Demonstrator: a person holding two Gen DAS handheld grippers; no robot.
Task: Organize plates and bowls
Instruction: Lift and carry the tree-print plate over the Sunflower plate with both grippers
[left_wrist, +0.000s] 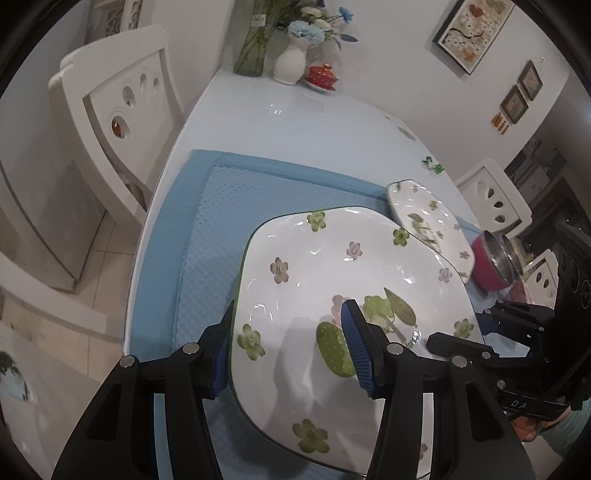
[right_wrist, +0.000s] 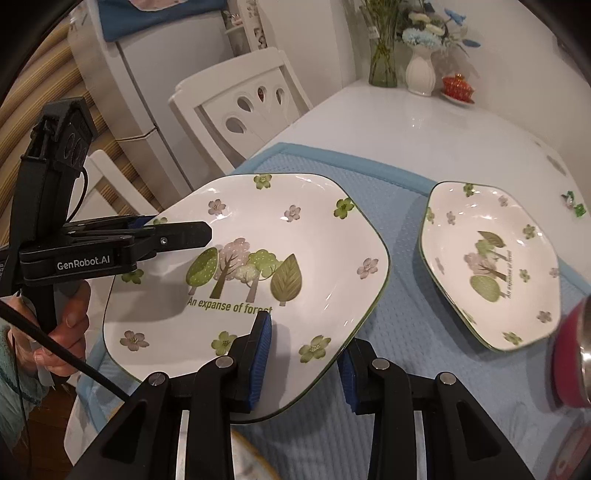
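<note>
Since it's wide and shallow, the large forest-print plate (right_wrist: 258, 266) is pinched at opposite rims by left gripper (left_wrist: 291, 350) and right gripper (right_wrist: 306, 362), fingers half-closed, above the blue mat (right_wrist: 399, 206).

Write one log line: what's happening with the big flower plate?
big plate: lifted over blue mat | left gripper: gripping rim | right gripper: gripping rim | small plate: on mat

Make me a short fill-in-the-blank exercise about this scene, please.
1. Both tongs grip the rim of the large ____ plate.
2. The smaller plate lies on the ____ mat.
3. The words printed on the large plate begin "An expanse of ____".
4. Behind the mat, flowers stand in a ____ vase.

Missing words: flowered; blue; forest; white
</note>
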